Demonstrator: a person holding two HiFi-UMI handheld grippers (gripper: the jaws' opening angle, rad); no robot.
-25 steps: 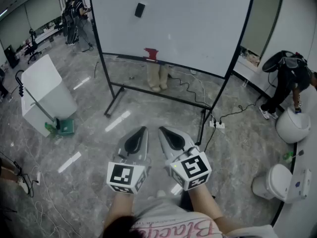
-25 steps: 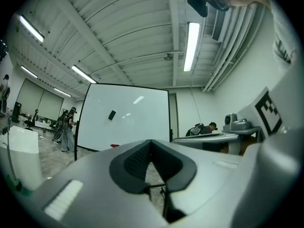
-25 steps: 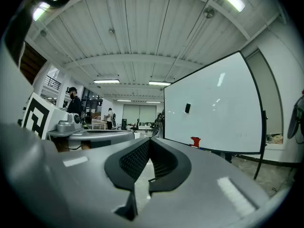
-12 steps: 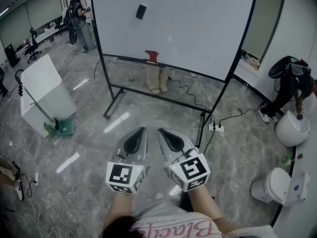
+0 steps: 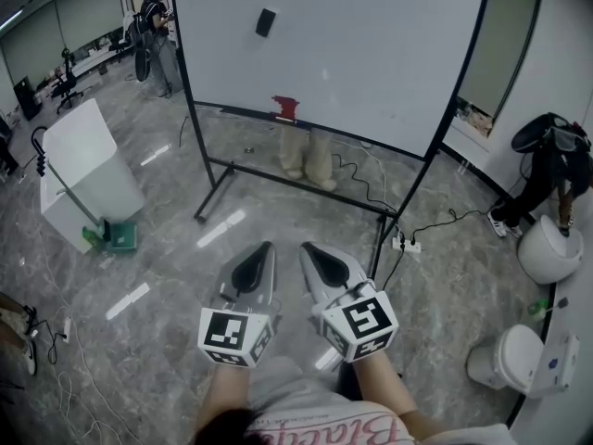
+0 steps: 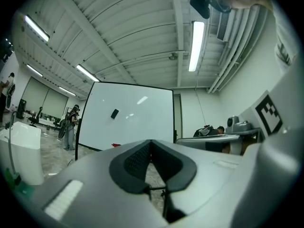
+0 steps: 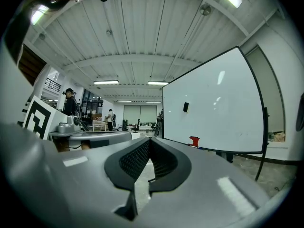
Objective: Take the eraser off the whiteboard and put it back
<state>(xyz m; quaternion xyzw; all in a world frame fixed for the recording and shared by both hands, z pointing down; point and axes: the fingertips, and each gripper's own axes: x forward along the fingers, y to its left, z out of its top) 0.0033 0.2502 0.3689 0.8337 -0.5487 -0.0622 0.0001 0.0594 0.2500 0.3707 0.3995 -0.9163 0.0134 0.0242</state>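
Observation:
A small black eraser (image 5: 266,22) sticks high on the left part of the large whiteboard (image 5: 371,54); it also shows as a dark block (image 6: 114,113) in the left gripper view and as the eraser (image 7: 185,107) in the right gripper view. A red object (image 5: 285,108) sits on the board's lower rail. My left gripper (image 5: 263,250) and right gripper (image 5: 308,250) are held side by side near my body, well short of the board, both shut and empty, jaws meeting at the tips (image 6: 151,144) (image 7: 149,142).
The whiteboard stands on a black wheeled frame (image 5: 295,182) with cables and a power strip (image 5: 405,238) by its right leg. A white cabinet (image 5: 85,170) stands left. People stand at the far left (image 5: 153,35) and right (image 5: 547,170); someone's legs (image 5: 306,154) show behind the board.
The view has shifted slightly toward the whiteboard; both grippers stay together and shut, the right one a touch lower-right. The person on the right has moved a little.

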